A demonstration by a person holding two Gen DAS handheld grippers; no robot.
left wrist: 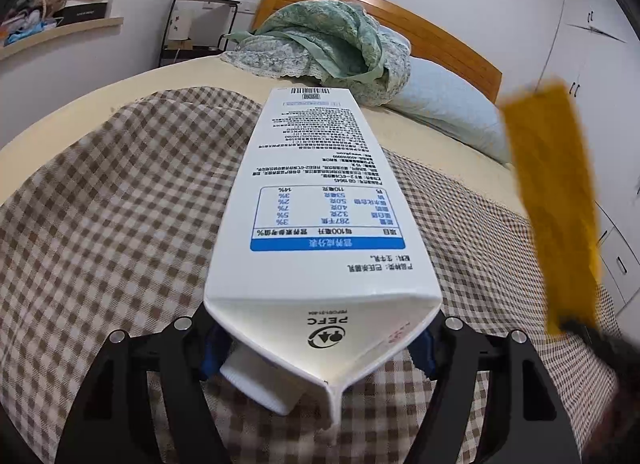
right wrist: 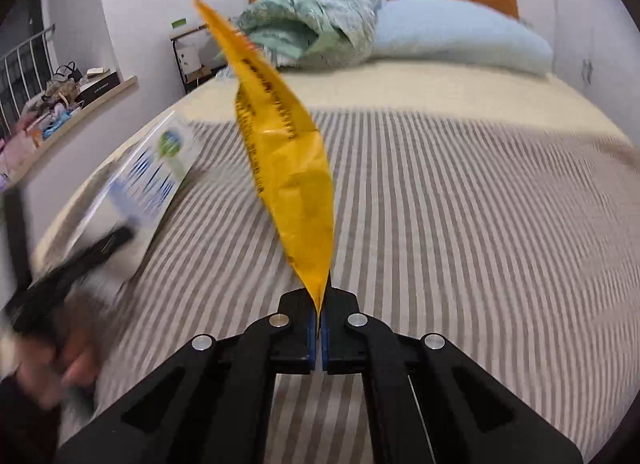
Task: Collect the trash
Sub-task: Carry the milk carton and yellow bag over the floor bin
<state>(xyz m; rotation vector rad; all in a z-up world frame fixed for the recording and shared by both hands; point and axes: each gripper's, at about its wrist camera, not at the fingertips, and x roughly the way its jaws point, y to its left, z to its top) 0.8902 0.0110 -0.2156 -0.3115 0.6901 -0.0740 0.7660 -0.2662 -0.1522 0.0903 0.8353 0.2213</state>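
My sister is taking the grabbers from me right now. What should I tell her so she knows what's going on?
Left gripper: shut on the milk carton at its spout end, held up above the checkered blanket on the bed.
Right gripper: shut on one end of the yellow wrapper, which sticks up in front of it.
Done: both pieces of trash are picked up off the bed.
Left: carry both to wherever the trash goes; no bin or bag shows in either view, so find it first. The right wrist view is blurred, so I cannot tell if more trash lies on the bed.
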